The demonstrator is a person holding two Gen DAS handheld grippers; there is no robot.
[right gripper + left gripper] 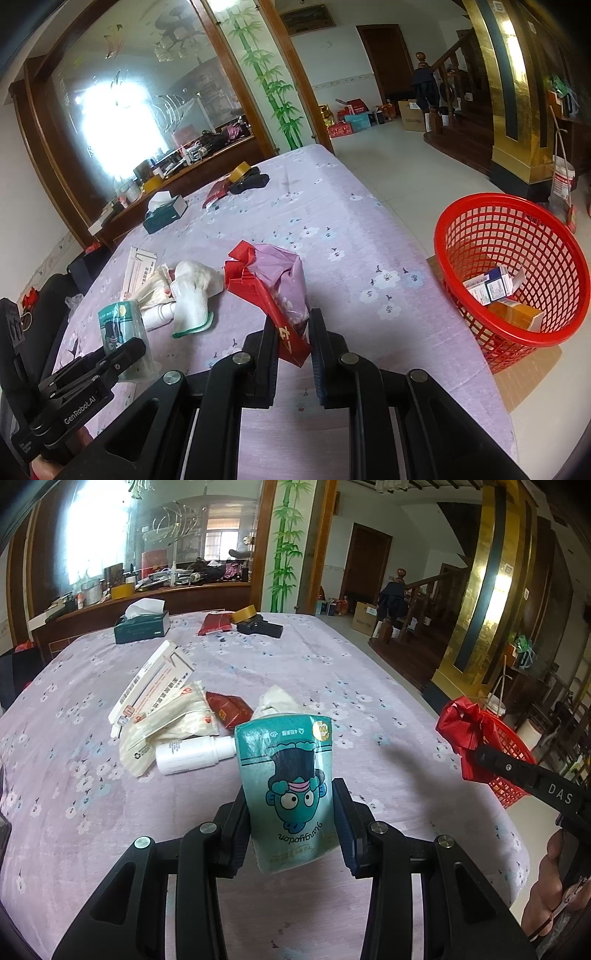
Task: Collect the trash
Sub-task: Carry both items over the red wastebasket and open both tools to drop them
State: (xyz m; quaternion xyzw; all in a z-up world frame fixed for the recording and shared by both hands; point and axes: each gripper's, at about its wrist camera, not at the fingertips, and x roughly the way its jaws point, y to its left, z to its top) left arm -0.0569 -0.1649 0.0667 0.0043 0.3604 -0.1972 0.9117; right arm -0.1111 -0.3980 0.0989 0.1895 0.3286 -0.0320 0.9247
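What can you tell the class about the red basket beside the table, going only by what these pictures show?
The red basket is a round, open-topped bin of what looks like plastic, its wall a lattice of small square holes under a solid rim. It stands on the pale tiled floor, partly on a flat piece of cardboard, off the table's right edge, and looks tilted toward the camera. Inside lie a few small cartons, white, blue and orange. No tongs touch it.

one red basket (pixel 513 273), one white bottle (pixel 192 755), one glove (pixel 194 295)
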